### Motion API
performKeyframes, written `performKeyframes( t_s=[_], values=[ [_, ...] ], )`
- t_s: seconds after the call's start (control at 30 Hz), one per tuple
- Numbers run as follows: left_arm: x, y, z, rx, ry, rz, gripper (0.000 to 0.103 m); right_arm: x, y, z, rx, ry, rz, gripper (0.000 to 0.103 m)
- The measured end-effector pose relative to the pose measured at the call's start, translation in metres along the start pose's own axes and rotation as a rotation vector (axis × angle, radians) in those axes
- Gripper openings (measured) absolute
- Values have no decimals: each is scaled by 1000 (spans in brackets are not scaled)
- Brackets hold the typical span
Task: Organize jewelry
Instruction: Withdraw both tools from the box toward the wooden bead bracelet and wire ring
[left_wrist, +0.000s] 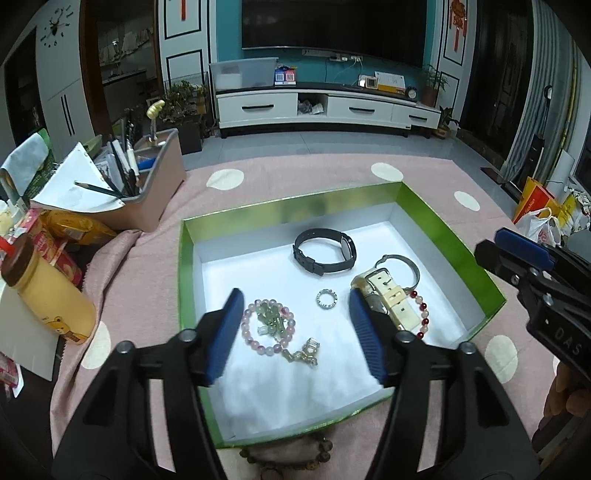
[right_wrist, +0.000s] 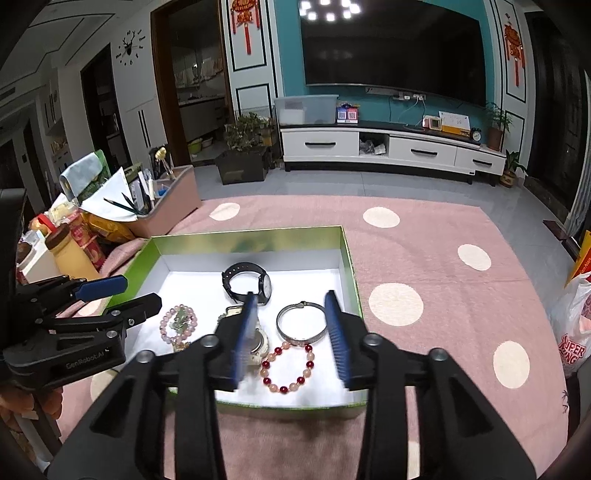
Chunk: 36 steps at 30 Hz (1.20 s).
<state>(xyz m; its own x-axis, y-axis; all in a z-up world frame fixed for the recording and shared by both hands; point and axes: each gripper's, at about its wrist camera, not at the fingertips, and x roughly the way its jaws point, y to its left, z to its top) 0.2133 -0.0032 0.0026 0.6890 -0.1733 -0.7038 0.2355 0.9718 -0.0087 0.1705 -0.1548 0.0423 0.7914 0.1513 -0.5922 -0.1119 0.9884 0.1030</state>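
pink cloth (left_wrist: 155, 266), bracelet (left_wrist: 269, 326) between jaws

A pink cloth (right_wrist: 424, 258) with cream dots covers the table. On its left side stands a beige organizer (left_wrist: 159, 184) holding pens, pencils and paper. Near it lie a yellow bottle (left_wrist: 51, 291) with a brown cap, tilted, and yellow snack packets (left_wrist: 74, 227). Across the grey floor a white TV cabinet (right_wrist: 391, 149) runs under a large dark television (right_wrist: 391, 44) on a teal wall. On the cabinet sit a clear storage bin (right_wrist: 306, 109) and a small black clock (right_wrist: 476, 136). A potted plant (right_wrist: 245, 151) stands on the floor left of the cabinet. A deer wall clock (right_wrist: 130, 48) hangs on the white wall. At far right sits a white plastic bag (right_wrist: 572, 317).
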Motion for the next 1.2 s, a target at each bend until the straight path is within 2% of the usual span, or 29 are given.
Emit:
performKeyframes(
  t_s=[0.17,0.2,0.33,0.6,0.77,0.8,0.87,1.03,1.2],
  values=[
    [-22,-1,-9,-6,-24,25,75,-28,0,-7,14,-29,19,54],
    [-25,-1,-11,-7,-27,30,82,-34,1,-9,13,-33,21,56],
    [-45,-2,-21,-15,-41,46,93,-58,4,-18,14,-50,25,64],
    [-84,-4,-42,-23,-58,63,98,-100,10,-30,20,-76,41,73],
    [-107,-4,-51,-17,-72,79,101,-118,17,-34,12,-88,54,75],
    [-110,-5,-52,-16,-74,77,101,-121,19,-36,10,-87,62,79],
    [-118,-4,-57,-19,-76,73,101,-126,24,-39,-2,-87,80,80],
    [-126,10,-75,-58,-41,49,101,-130,37,-53,-55,-48,152,81],
    [-126,33,-101,-123,0,60,101,-121,50,-75,-109,6,217,81]
  ],
)
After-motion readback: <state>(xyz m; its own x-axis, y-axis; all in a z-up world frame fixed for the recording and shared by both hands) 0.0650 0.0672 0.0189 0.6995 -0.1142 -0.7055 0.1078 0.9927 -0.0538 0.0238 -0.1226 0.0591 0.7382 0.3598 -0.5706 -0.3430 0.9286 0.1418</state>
